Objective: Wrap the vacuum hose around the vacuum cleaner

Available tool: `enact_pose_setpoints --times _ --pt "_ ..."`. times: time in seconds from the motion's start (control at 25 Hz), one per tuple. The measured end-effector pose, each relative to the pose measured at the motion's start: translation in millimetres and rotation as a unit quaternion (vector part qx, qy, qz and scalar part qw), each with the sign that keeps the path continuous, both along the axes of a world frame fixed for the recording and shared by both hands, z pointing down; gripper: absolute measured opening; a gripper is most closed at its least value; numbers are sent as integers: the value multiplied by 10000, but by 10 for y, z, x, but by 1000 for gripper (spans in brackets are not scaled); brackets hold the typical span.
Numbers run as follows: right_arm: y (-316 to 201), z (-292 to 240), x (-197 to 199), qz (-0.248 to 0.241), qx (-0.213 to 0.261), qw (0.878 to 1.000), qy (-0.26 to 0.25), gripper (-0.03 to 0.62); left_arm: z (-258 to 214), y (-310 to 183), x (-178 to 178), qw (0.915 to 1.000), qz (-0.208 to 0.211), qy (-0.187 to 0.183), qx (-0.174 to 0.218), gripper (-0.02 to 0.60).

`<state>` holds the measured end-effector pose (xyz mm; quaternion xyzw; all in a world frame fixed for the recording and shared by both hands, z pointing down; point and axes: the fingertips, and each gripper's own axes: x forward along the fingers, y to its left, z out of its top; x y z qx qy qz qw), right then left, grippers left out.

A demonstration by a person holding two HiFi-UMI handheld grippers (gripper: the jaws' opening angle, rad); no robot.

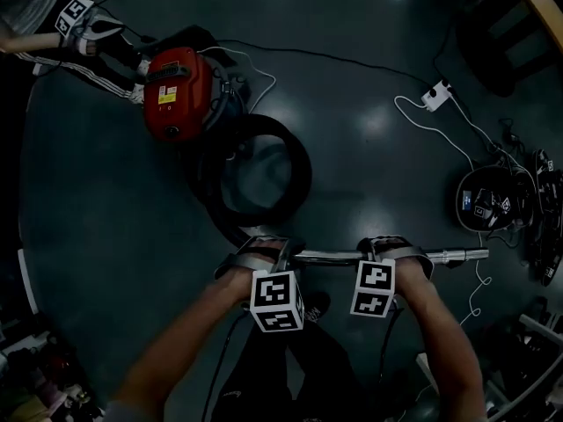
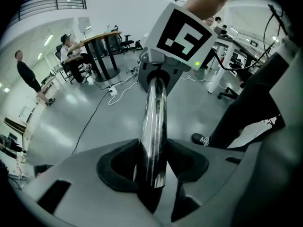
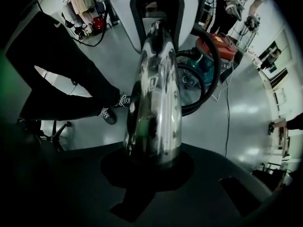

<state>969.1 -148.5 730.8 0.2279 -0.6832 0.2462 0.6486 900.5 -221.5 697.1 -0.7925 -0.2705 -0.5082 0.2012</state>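
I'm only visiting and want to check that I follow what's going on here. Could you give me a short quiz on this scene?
1. True or false: the black hose is already wrapped around the red vacuum cleaner.
2. The left tool and right tool both grip: A) the black hose B) the metal tube C) the red vacuum cleaner.
3. Fill in: the black hose lies in a ____ on the floor.
Key: 1 false; 2 B; 3 loop.

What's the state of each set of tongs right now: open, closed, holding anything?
left tongs: closed on the metal vacuum tube.
right tongs: closed on the same tube, nearer its free end.
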Motion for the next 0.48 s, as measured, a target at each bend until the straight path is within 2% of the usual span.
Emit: enact_pose_setpoints --times 0.2,0.32,0.48 --pt "-64 198 169 -278 -189 9992 235 52 305 -47 65 9994 -251 -204 -155 187" --pt "-45 322 275 -405 -252 9988 131 52 380 -2 184 9985 -466 -143 -257 186" --pt "-74 523 524 -505 -223 9985 53 52 513 32 389 9965 -806 -174 -163 186"
